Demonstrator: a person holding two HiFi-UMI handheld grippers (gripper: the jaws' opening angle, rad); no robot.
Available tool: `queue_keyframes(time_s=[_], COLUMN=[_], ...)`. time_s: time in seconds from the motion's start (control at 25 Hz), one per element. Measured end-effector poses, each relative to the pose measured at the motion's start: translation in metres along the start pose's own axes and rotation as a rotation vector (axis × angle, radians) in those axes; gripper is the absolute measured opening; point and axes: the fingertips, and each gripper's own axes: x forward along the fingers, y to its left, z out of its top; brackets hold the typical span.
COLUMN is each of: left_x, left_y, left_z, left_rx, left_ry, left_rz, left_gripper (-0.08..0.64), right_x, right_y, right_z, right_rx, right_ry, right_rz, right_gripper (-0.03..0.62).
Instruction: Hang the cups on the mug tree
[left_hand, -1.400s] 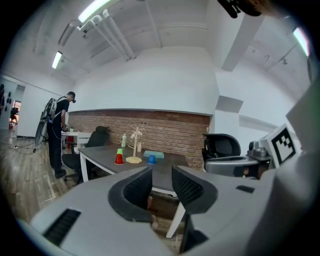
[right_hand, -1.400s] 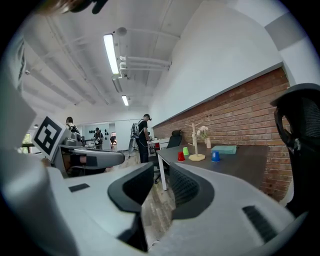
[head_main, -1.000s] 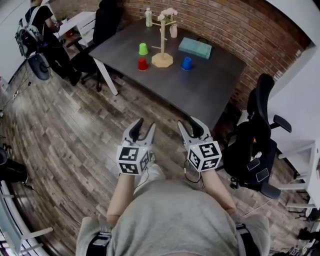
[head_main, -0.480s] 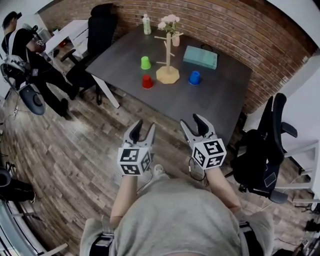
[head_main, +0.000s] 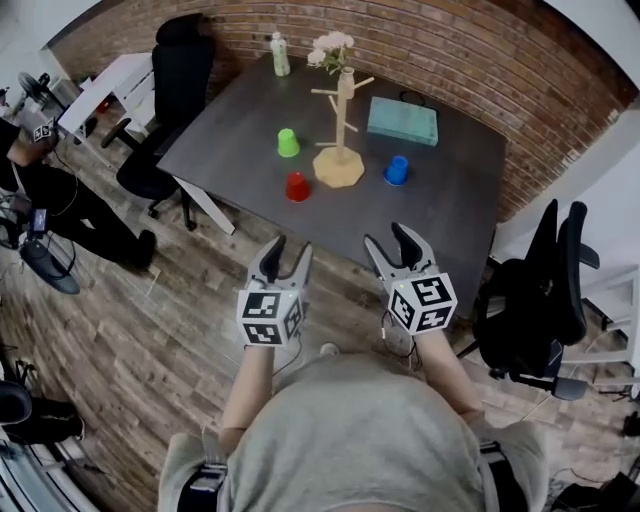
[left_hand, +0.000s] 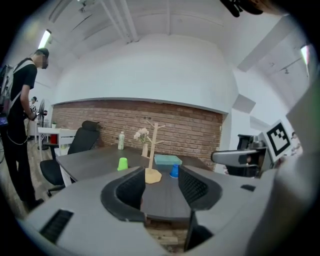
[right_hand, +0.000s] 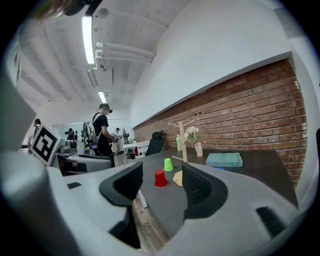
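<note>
A wooden mug tree (head_main: 340, 130) stands on the dark table (head_main: 440, 200), its pegs bare. Around its base sit a green cup (head_main: 288, 143), a red cup (head_main: 297, 186) and a blue cup (head_main: 396, 170), all upside down. The tree (left_hand: 153, 155) shows between the left jaws with the green cup (left_hand: 122, 163) and blue cup (left_hand: 174, 171). The red cup (right_hand: 160, 179) shows between the right jaws. My left gripper (head_main: 284, 262) and right gripper (head_main: 394, 245) hover over the floor, short of the table's near edge. Both sets of jaws are opening with nothing between them.
On the table's far side are a teal box (head_main: 402, 120), a vase of flowers (head_main: 332, 50) and a bottle (head_main: 279, 53). Office chairs stand at the right (head_main: 545, 300) and far left (head_main: 165, 95). A person (head_main: 50, 195) stands at the left on the wood floor.
The table has come nearer and more central in the head view. The right jaws have spread wider. The person at the left has shifted down the left edge.
</note>
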Motion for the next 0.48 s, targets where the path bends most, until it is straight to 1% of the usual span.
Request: queue_keyframes(time_s=[0.2, 0.48], left_x=[0.026, 0.056], left_y=[0.022, 0.043], left_z=[-0.001, -0.011], left_rx=[-0.005, -0.014], left_ry=[0.016, 0.047], left_rz=[-0.017, -0.023], left_gripper=[0.204, 0.229], right_x=[0.026, 0.041], right_y=[-0.007, -0.01], right_z=[0.002, 0.0], right_rx=[-0.001, 0.004], right_ry=[0.006, 0.023], right_rz=[-0.027, -0.051], right_gripper=[0.239, 0.239])
